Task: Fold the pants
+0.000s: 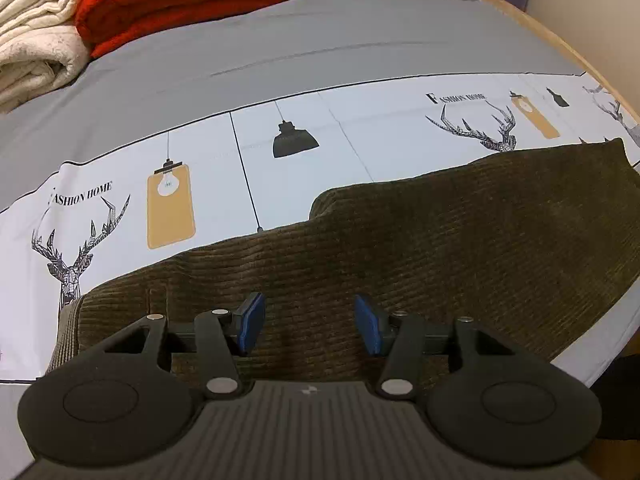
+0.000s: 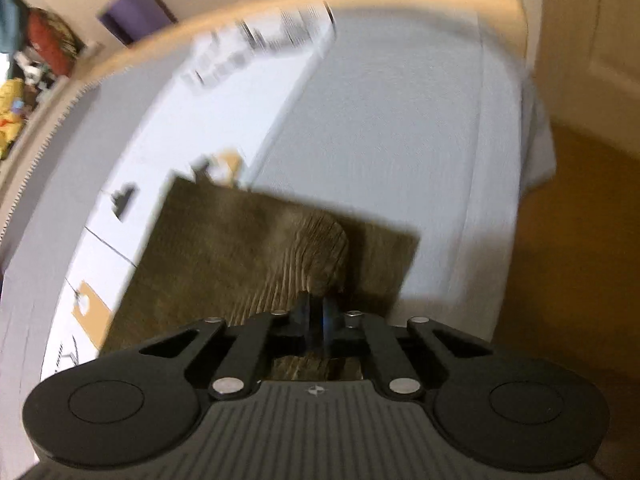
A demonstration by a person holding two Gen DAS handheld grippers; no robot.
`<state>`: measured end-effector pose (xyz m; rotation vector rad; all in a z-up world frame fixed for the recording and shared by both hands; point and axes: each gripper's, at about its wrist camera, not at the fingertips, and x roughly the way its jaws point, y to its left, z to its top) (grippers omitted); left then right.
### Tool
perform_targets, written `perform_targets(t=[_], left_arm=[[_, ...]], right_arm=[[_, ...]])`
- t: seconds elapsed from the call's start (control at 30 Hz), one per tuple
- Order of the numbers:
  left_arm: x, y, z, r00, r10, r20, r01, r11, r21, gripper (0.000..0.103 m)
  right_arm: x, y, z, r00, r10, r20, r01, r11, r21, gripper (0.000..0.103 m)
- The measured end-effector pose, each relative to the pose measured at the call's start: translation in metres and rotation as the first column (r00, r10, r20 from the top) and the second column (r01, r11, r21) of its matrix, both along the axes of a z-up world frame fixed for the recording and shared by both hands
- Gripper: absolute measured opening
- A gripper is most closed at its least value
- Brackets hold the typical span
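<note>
The olive-brown corduroy pants (image 1: 420, 248) lie already doubled near the bed (image 1: 320, 40) edge. The left tool (image 1: 310, 324) hovers half-open, empty; the right tool (image 2: 316, 316) pinches a raised fold. More folding likely remains.

The left gripper (image 1: 310, 322) hangs tilted steeply down over the pants (image 1: 420, 248), its blue pads (image 1: 252, 322) standing apart with nothing between them, clear of the cloth. The right gripper (image 2: 317, 316) also points steeply down at the pants, near their right edge; its jaws are closed tight, pinching a raised fold of the cloth. That view is blurred.
</note>
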<state>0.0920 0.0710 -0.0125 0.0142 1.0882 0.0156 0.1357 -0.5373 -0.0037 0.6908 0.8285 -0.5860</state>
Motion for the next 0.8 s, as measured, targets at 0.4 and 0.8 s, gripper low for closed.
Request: perform_targets(t=[0.4,0.8], left_arm=[[-0.015,0.007,-0.017,0.997,-0.024,-0.067,0.023,1.0,-0.005,0.059],[-0.036,0.06,-0.049,0.974,0.054,-0.219,-0.084,0.988,-0.131,0.058]], right_arm=[[0.004,-0.008,0.001,0.997,-0.061,-0.05,0.055,0.993,-0.108,0.003],[0.013,-0.005,-0.033,0.994,-0.003,-0.111,0.019,0.99,0.14,0.009]])
